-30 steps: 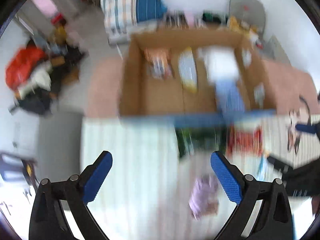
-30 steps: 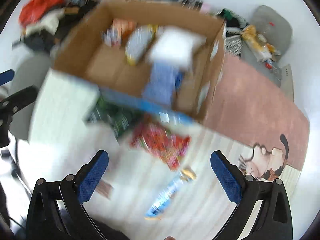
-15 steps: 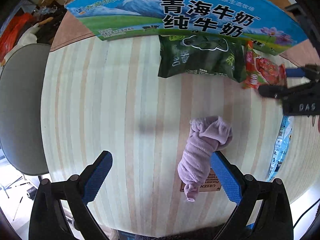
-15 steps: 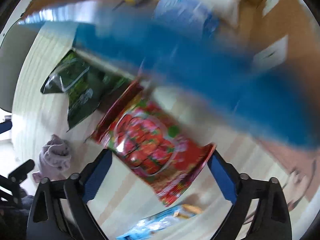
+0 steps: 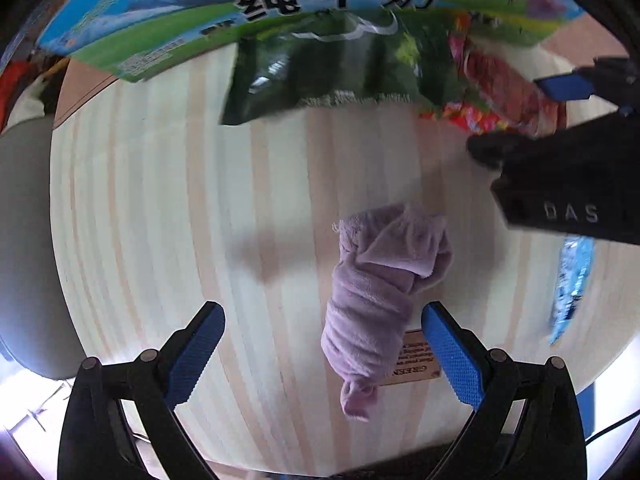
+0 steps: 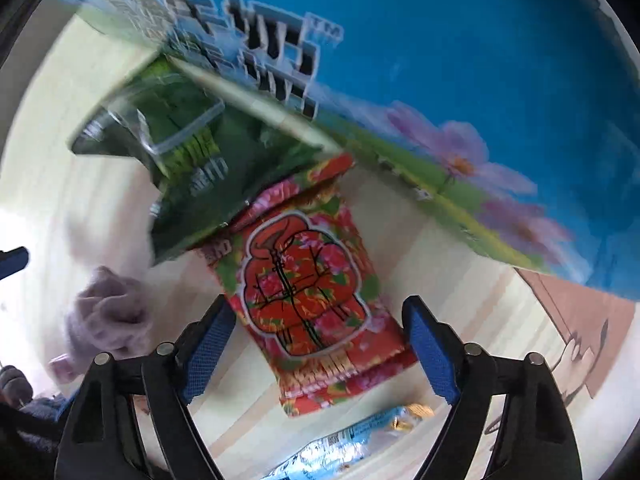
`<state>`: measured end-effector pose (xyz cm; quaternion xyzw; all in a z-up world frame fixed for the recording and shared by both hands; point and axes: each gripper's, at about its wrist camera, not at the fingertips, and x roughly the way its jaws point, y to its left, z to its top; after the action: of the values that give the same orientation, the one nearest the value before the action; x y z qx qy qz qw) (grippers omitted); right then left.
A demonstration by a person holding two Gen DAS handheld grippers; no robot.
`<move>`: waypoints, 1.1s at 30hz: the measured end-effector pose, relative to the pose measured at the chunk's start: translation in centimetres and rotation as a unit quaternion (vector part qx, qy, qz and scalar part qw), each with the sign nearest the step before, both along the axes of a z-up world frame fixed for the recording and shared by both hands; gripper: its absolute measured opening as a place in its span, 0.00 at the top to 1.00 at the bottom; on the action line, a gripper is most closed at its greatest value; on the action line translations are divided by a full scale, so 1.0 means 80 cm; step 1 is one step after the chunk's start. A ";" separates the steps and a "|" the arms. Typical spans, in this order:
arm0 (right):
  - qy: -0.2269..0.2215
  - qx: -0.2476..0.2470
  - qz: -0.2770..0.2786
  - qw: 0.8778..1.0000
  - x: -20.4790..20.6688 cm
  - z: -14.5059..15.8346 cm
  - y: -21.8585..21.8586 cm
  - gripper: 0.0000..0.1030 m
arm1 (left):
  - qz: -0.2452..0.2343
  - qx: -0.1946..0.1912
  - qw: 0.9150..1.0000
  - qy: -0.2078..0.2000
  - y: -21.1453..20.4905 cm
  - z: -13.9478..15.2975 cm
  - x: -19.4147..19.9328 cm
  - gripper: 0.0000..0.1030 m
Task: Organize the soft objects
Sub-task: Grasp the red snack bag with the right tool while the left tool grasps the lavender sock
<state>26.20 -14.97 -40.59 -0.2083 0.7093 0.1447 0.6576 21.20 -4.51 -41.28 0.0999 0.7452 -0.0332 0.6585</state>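
**Two tools lined up over two soft targets**

The left tool (image 5: 322, 354) hangs wide open and empty, straddling the rolled lilac cloth (image 5: 378, 288) on the pale wood counter (image 5: 160, 200). The right tool (image 6: 320, 344) is equally spread and empty around the red floral packet (image 6: 308, 292), whose far end sits under the green bag (image 6: 188, 168) by the milk carton box (image 6: 460, 60). Best to lower squarely, pinch each item at mid-body, then slide the packet free before lifting.

box (image 5: 304, 4) lettering is cut off at the top edge; green bag (image 6: 188, 152) print is blurred; blue packet (image 6: 344, 444) runs past the bottom.
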 end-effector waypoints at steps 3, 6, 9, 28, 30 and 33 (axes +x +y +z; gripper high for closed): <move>0.016 0.001 -0.036 0.999 -0.011 0.003 -0.018 0.41 | -0.006 0.001 1.000 0.005 -0.005 -0.009 -0.004 0.02; 0.062 -0.028 -0.094 0.993 -0.039 -0.006 -0.052 0.43 | 0.011 -0.016 1.000 0.015 0.001 -0.018 -0.005 0.02; 0.097 -0.024 -0.146 0.984 -0.071 -0.010 -0.082 0.43 | 0.030 -0.033 0.999 0.018 0.010 -0.025 -0.006 0.02; 0.084 0.048 -0.254 0.962 -0.143 0.018 -0.120 0.55 | 0.095 -0.035 0.995 -0.020 0.059 0.006 -0.002 0.67; 0.078 0.068 -0.262 0.959 -0.144 0.041 -0.129 0.55 | 0.099 -0.050 0.993 -0.036 0.065 0.032 -0.005 0.67; 0.058 0.121 -0.272 0.953 -0.134 0.098 -0.138 0.55 | 0.104 -0.084 0.989 -0.063 0.075 0.088 -0.003 0.67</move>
<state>15.46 -25.99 -32.71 0.0827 0.7535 0.0568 0.6498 20.95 1.52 -34.23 -0.0316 0.7029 -0.0203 0.7103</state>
